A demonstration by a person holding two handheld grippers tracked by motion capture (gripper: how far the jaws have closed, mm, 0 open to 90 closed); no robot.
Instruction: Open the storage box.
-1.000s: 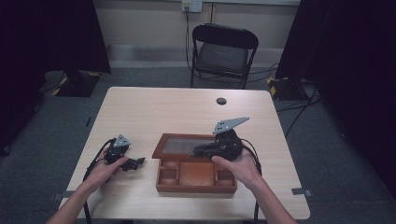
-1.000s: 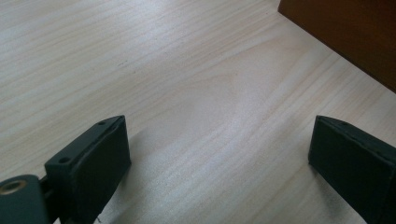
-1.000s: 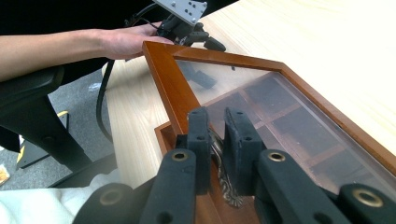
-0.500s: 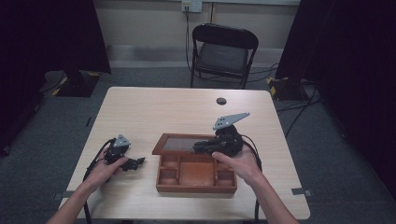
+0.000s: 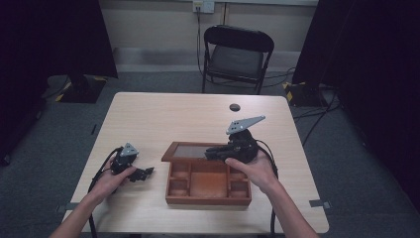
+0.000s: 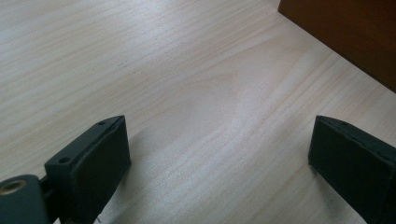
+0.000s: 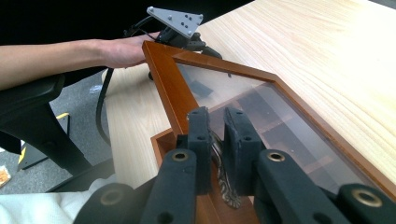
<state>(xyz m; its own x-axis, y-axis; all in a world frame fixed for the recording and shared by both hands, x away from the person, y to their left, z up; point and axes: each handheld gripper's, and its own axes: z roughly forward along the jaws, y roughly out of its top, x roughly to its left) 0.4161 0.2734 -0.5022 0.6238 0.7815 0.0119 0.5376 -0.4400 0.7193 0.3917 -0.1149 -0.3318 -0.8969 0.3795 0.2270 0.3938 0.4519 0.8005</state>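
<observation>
Two grippers were out on the table [image 5: 163,114], one in each of the person's hands. Biggest thing first: that pale wood table, with a black chair [image 5: 236,54] standing behind its far edge and a small dark disc [image 5: 235,107] lying near that far edge, well apart from everything else.

Next down was the wooden box [image 5: 208,181], sitting near the front edge, a bit right of the middle. Its tray was split into compartments, and its glass lid [image 7: 275,126] was hinged at the back and raised partway, tilted up over the tray.

Then the right gripper [image 7: 215,135]. It sat at the box's back right corner, jaws clenched nearly together on a little ornate metal clasp [image 7: 223,186] at the lid's front edge, so it was holding the lid up by that. The right hand [image 5: 252,171] was wrapped around its body.

Smallest bit of action: the left gripper [image 6: 219,154] rested low over bare table just left of the box, not touching it, jaws spread wide with nothing between them. The left hand [image 5: 111,179] held it there.
</observation>
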